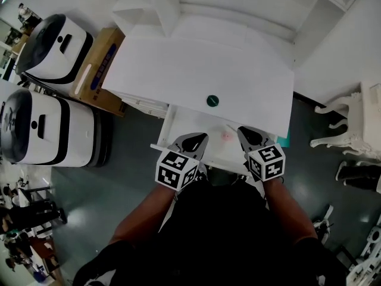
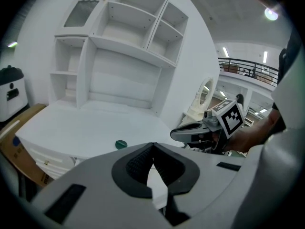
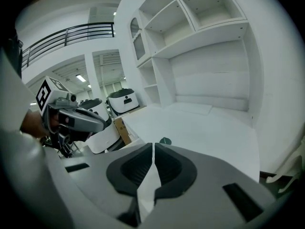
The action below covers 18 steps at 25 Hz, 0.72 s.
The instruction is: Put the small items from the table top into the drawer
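Observation:
A small round dark green item [image 1: 212,100] lies on the white table top [image 1: 178,70] near its front edge; it also shows as the green item [image 2: 121,143] and the green item [image 3: 165,140]. Below that edge the white drawer [image 1: 167,128] stands pulled out, with a small pink item [image 1: 226,136] on its floor. My left gripper [image 1: 199,139] hovers over the drawer's left part, shut and with nothing in it. My right gripper [image 1: 245,133] hovers over the right part, also shut and holding nothing. Each gripper sees the other: right gripper [image 2: 190,133], left gripper [image 3: 76,120].
A white shelf hutch [image 1: 161,5] rises at the back of the table. Two white-and-black machines [image 1: 50,46] and a cardboard box [image 1: 101,70] stand to the left. A white ornate chair [image 1: 351,121] stands at the right. The person's body fills the near side.

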Each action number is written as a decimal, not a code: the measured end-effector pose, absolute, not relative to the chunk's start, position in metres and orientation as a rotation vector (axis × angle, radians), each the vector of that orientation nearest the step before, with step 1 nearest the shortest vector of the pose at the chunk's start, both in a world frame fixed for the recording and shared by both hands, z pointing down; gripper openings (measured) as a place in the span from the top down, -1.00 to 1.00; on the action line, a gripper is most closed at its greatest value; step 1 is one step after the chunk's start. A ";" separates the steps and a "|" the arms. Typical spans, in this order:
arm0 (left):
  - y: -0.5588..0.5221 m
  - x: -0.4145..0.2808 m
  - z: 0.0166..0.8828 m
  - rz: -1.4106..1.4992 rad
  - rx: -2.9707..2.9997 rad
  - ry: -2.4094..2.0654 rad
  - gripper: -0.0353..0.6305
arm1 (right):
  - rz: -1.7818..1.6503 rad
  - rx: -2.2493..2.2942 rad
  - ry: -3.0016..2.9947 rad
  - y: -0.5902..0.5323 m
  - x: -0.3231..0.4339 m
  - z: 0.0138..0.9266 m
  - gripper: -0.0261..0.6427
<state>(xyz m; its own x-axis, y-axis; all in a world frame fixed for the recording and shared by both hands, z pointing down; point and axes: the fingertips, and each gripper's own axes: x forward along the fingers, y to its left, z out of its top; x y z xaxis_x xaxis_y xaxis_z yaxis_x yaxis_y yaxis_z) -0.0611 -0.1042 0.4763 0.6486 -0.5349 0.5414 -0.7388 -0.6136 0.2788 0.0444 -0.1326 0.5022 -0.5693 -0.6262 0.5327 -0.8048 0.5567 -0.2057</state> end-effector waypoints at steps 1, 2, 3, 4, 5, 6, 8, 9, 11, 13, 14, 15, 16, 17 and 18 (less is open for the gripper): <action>-0.104 -0.066 0.478 0.563 2.367 -1.010 0.88 | 0.599 1.151 -2.392 -0.136 0.040 0.505 0.83; -0.104 -0.072 0.480 0.556 2.348 -1.026 0.88 | 0.588 1.141 -2.390 -0.140 0.036 0.508 0.83; -0.104 -0.077 0.481 0.547 2.332 -1.041 0.88 | 0.577 1.133 -2.386 -0.144 0.033 0.511 0.82; -0.103 -0.082 0.482 0.539 2.318 -1.055 0.88 | 0.566 1.128 -2.380 -0.148 0.030 0.515 0.83; -0.102 -0.086 0.483 0.533 2.307 -1.067 0.88 | 0.557 1.123 -2.372 -0.152 0.027 0.518 0.83; -0.101 -0.091 0.485 0.530 2.298 -1.077 0.88 | 0.548 1.121 -2.366 -0.157 0.024 0.522 0.82; -0.099 -0.100 0.487 0.530 2.281 -1.095 0.88 | 0.543 1.111 -2.358 -0.167 0.016 0.530 0.82; -0.099 -0.105 0.489 0.531 2.272 -1.105 0.88 | 0.546 1.102 -2.355 -0.171 0.011 0.535 0.82; -0.098 -0.114 0.489 0.528 2.256 -1.124 0.88 | 0.544 1.084 -2.342 -0.180 0.000 0.545 0.82; -0.097 -0.120 0.490 0.523 2.245 -1.140 0.88 | 0.523 1.074 -2.320 -0.189 -0.007 0.558 0.82; -0.096 -0.124 0.490 0.521 2.240 -1.146 0.88 | 0.510 1.072 -2.308 -0.193 -0.010 0.564 0.82; -0.095 -0.127 0.491 0.520 2.235 -1.152 0.88 | 0.501 1.072 -2.298 -0.198 -0.013 0.571 0.82; -0.094 -0.131 0.491 0.517 2.230 -1.159 0.88 | 0.498 1.071 -2.292 -0.203 -0.015 0.576 0.82; -0.093 -0.135 0.491 0.514 2.223 -1.166 0.88 | 0.503 1.071 -2.289 -0.208 -0.018 0.581 0.82; -0.091 -0.138 0.492 0.512 2.217 -1.172 0.88 | 0.509 1.072 -2.287 -0.213 -0.020 0.586 0.82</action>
